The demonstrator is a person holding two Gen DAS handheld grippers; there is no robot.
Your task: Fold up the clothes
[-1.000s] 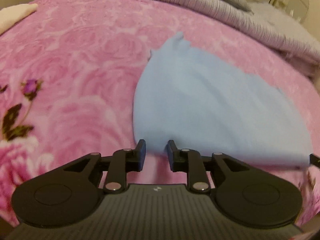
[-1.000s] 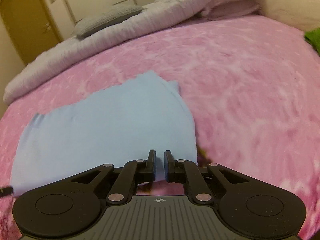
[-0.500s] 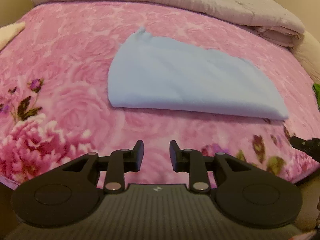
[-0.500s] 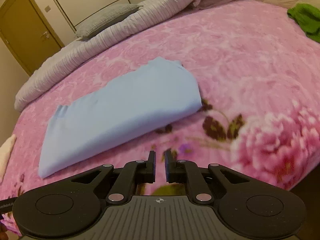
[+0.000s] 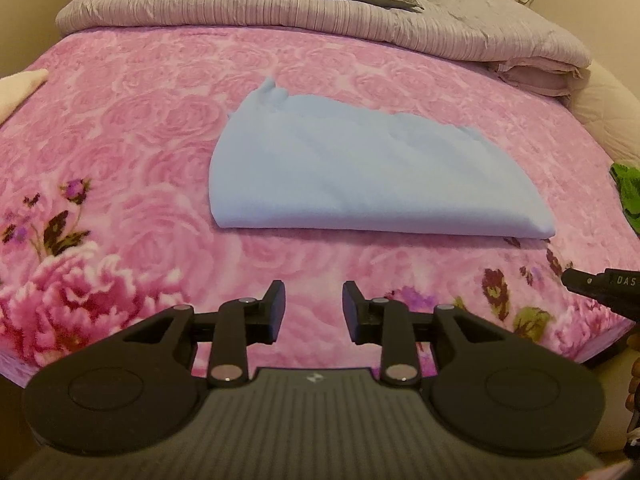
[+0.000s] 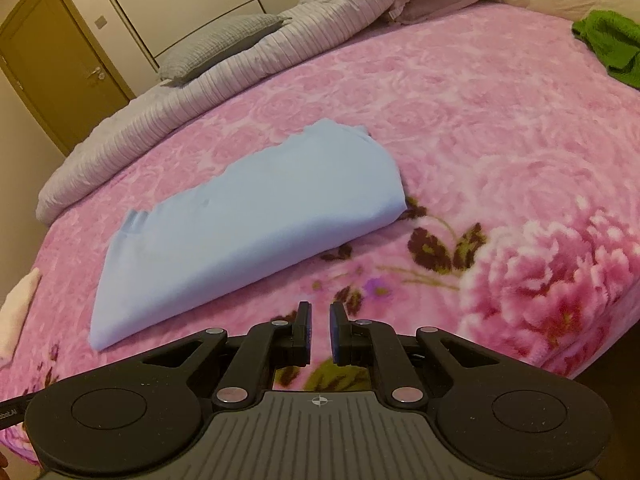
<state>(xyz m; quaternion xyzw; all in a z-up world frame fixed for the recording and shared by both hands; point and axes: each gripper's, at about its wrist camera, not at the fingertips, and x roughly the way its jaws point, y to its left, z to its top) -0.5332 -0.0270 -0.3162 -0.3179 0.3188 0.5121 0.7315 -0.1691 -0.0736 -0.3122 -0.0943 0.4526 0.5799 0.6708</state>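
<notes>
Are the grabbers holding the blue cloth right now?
No, nothing is held. The left hand-held gripper is open and the right hand-held gripper shows a narrow empty gap. The blue cloth lies folded on the bed, apart from both.

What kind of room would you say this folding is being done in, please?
Most likely a bedroom. The light blue garment lies on a bed with a pink rose-patterned blanket, a rolled-back quilt and grey pillow at its head, and a door behind.

Bare blanket before folded cloth
</notes>
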